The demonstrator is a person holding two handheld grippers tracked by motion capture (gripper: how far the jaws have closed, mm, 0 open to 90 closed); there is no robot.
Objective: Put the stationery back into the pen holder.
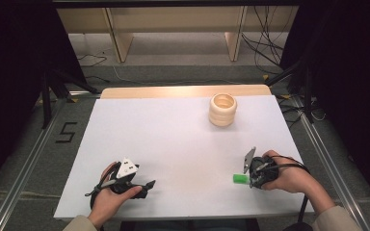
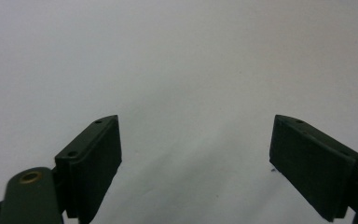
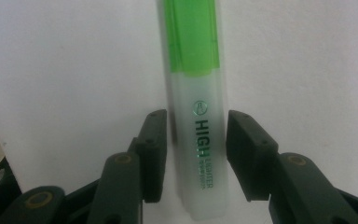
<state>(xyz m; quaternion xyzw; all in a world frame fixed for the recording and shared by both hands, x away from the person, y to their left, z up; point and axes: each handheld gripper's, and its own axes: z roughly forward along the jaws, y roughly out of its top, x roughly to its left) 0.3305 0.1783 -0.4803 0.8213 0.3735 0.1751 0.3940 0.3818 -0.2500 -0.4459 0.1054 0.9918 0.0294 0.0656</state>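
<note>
A green highlighter (image 3: 196, 116) with a clear barrel and a green cap lies on the white table sheet (image 1: 173, 139). It runs lengthwise between the jaws of my right gripper (image 3: 196, 154), and both pads touch its sides. In the high view its green cap (image 1: 240, 178) sticks out to the left of the right gripper (image 1: 247, 179) near the front right of the table. My left gripper (image 1: 149, 185) rests at the front left, pointing right. Its jaws stand wide apart over bare white sheet, with nothing between them (image 2: 196, 158).
A cream ribbed ring-shaped holder (image 1: 222, 109) stands at the back right of the sheet. The table's front edge (image 1: 183, 219) runs just below both hands. Metal rails (image 1: 24, 163) and dark stands flank the table.
</note>
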